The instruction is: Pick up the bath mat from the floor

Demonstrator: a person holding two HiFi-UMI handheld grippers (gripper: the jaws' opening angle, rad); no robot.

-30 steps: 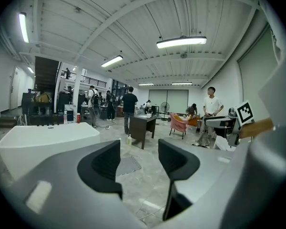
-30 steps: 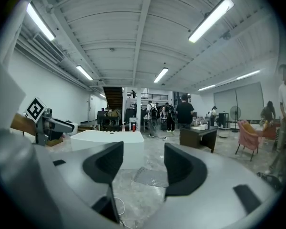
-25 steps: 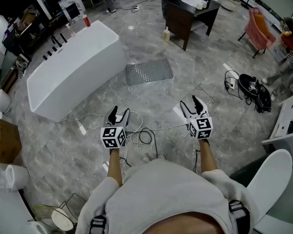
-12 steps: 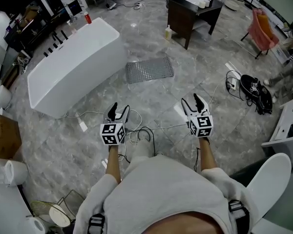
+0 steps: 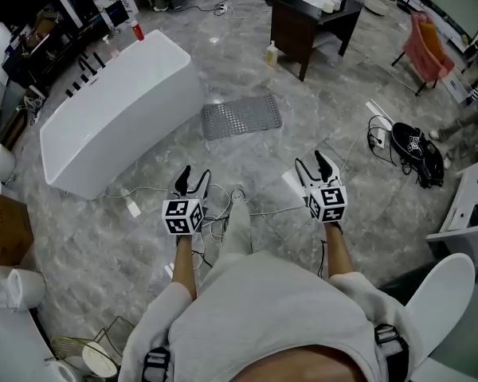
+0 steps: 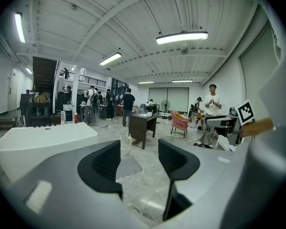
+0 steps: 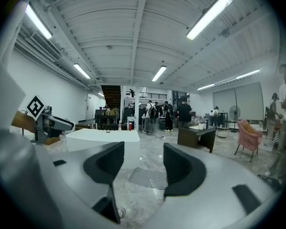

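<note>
The grey perforated bath mat (image 5: 241, 117) lies flat on the marble floor beside the white bathtub (image 5: 111, 110). It also shows far ahead between the jaws in the left gripper view as the mat (image 6: 127, 166) and in the right gripper view as the mat (image 7: 148, 178). My left gripper (image 5: 193, 181) and right gripper (image 5: 315, 167) hang level at waist height, well short of the mat, both open with nothing between the fingers. The person's foot (image 5: 237, 205) steps forward between them.
Cables (image 5: 223, 221) coil on the floor under the grippers. A dark wooden table (image 5: 312, 18) and a soap bottle (image 5: 271, 54) stand beyond the mat. A black bag (image 5: 417, 151) and power strip lie right, a pink chair (image 5: 427, 50) far right. People stand in the background.
Both grippers have come forward a little toward the mat as the person walks; a foot now shows between them. The jaws have kept their opening.
</note>
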